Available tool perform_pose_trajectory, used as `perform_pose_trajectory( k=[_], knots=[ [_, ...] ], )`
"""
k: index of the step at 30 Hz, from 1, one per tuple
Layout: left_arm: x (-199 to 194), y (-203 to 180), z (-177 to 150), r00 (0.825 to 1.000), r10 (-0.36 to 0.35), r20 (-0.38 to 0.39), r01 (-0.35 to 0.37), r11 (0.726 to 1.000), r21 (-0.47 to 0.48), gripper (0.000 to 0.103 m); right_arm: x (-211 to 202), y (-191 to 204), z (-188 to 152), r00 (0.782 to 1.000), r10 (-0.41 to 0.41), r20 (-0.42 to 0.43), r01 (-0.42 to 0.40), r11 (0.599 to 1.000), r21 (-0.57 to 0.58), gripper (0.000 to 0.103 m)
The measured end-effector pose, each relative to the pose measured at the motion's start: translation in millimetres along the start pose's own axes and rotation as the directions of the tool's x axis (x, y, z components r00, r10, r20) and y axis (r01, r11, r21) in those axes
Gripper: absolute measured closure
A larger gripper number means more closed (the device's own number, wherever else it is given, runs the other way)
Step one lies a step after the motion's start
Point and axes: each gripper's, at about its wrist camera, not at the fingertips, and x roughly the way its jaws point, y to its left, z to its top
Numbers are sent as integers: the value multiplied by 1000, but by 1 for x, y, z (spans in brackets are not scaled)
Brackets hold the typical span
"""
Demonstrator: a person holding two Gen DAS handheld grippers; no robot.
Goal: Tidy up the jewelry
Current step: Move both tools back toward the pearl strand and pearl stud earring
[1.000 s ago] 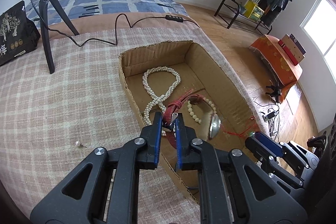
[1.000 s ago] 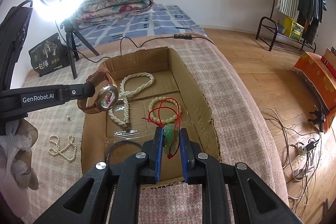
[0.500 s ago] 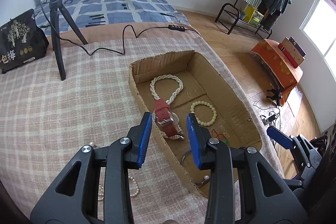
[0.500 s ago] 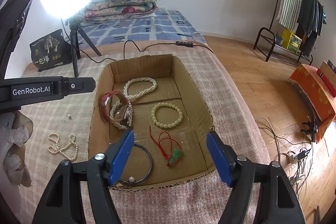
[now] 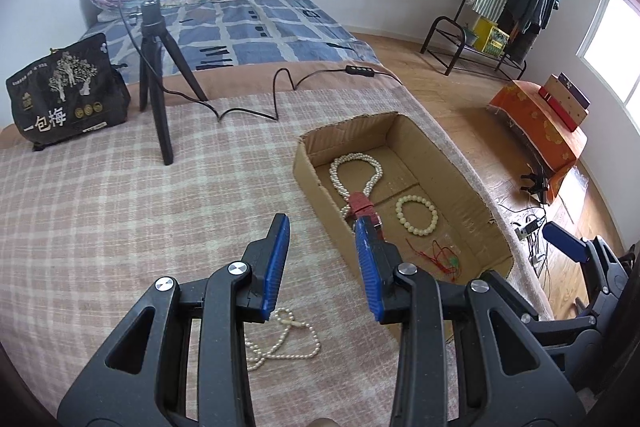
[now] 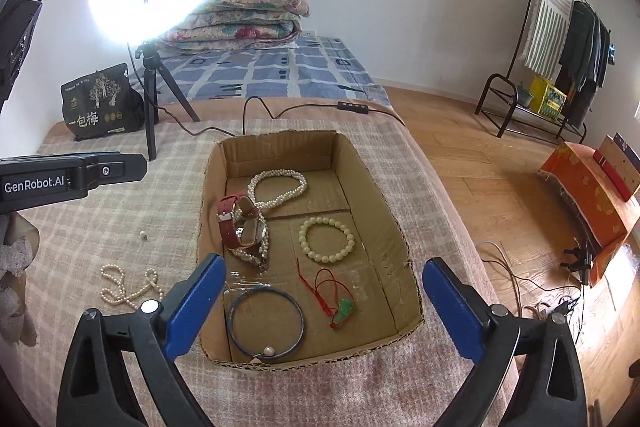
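Both grippers are now backing off empty, jaws released: the left (image 5: pixel 322 261) having dropped the red leather watch (image 6: pixel 240 225) and the right (image 6: pixel 320 301) the jade pendant (image 6: pixel 344 309) into the cardboard box (image 6: pixel 372 183). Beaded bracelet (image 6: pixel 326 241), pearls and wire hoop (image 6: pixel 266 323) are lying inside. At 9 o'clock a pearl strand (image 6: pixel 130 287) and stud (image 6: pixel 143 236) are waiting on the plaid blanket (image 6: pixel 92 227).
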Motion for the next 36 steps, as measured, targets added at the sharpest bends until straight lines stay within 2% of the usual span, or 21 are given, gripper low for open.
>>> perform_pose_trajectory(
  k=[1,4,5,15,21,27,31,36],
  knots=[
    [-2,3,0,1000,2,2,-2,1000,1,68,-1,2,1,1000,0,2,0,1000,-5,2],
    [-12,13,-2,1000,7,20,-7,1000,15,56,-5,9,2,1000,-2,16,2,1000,-19,0],
    [-15,16,-3,1000,11,27,-11,1000,22,55,-7,11,3,1000,5,19,-5,1000,-24,0],
    [-39,70,-17,998,51,33,-52,998,28,55,-20,35,-2,986,133,103,-122,987,-108,0],
    [-35,100,-28,996,85,5,-85,996,4,55,-19,55,-4,970,223,96,-210,970,-122,3],
    [-23,113,-30,996,83,-15,-83,996,-9,55,-6,74,-9,943,332,8,-330,938,-102,24],
    [-12,110,-31,998,57,-35,-56,998,18,55,9,90,-18,927,368,-69,-373,923,-91,44],
    [7,101,-35,997,39,-73,-35,998,56,55,27,107,-34,910,385,-151,-401,911,-93,55]
  ],
)
